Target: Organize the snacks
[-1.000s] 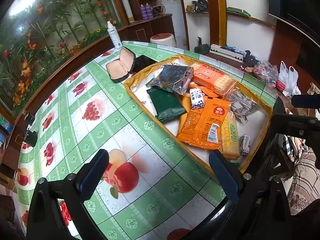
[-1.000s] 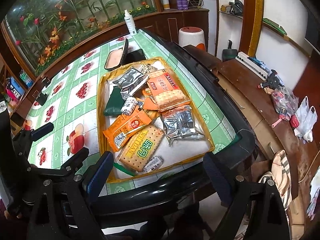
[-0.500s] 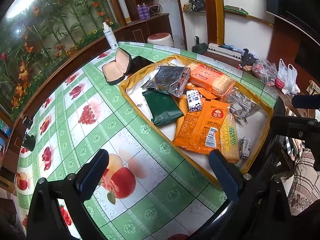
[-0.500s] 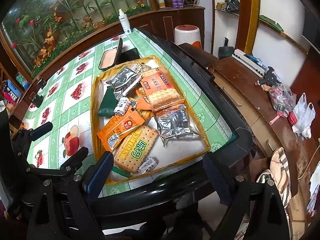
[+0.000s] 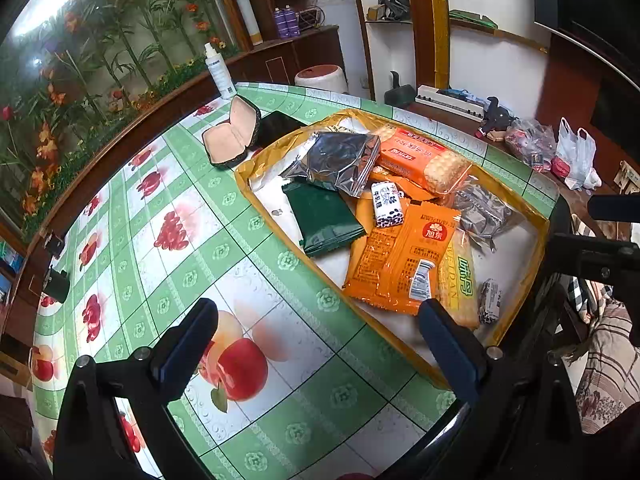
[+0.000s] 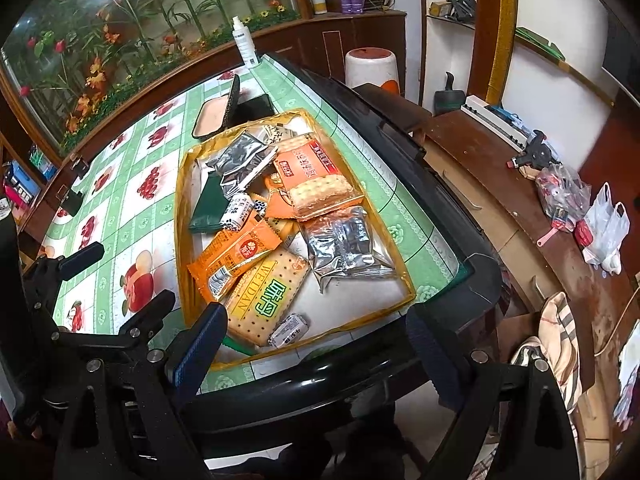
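- The left hand-held gripper (image 5: 316,334) has eased closer to the snack pile over the last second; its jaws stand wide apart and empty above the counter (image 5: 168,248).
- The right hand-held gripper (image 6: 316,336) is likewise spread and empty, also nearer.
- The snacks lie heaped in the yellow-rimmed tray (image 5: 248,184) at about 1 o'clock in the left view: orange packet (image 5: 400,256), green packet (image 5: 326,216), WEIDAN biscuits (image 6: 266,296).
- Nothing is picked yet; sorting seems about to start.

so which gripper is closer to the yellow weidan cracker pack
Right, though the margin is modest. The right gripper hangs open with its left finger just beside the WEIDAN cracker pack's near end. The left gripper is open over bare tablecloth, the pack just beyond its right finger.
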`<state>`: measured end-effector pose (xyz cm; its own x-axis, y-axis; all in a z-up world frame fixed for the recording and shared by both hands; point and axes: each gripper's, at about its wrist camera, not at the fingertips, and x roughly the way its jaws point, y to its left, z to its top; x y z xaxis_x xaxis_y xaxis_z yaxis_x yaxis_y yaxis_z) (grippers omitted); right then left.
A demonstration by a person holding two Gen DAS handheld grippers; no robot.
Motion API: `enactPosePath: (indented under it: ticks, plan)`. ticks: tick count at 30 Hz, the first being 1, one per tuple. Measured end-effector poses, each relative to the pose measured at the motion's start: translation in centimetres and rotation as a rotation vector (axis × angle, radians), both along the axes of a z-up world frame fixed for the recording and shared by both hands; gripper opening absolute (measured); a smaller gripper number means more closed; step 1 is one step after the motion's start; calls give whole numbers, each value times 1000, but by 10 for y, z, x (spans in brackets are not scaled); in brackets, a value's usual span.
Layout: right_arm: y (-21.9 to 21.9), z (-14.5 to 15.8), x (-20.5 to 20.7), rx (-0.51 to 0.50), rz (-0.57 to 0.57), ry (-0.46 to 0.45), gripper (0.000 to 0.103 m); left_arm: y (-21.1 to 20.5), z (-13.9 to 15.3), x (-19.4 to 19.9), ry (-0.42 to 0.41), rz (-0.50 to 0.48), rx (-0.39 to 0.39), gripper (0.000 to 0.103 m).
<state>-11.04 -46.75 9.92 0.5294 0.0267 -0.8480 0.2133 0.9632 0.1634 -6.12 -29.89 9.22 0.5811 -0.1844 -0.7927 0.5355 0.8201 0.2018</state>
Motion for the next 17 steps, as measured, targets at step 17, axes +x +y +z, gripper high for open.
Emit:
enactPosePath:
  ticks: [17]
  plan:
    - [-10,-2,-1,-2,-26,10,93,-13,0,-2,-15,-28,7,100]
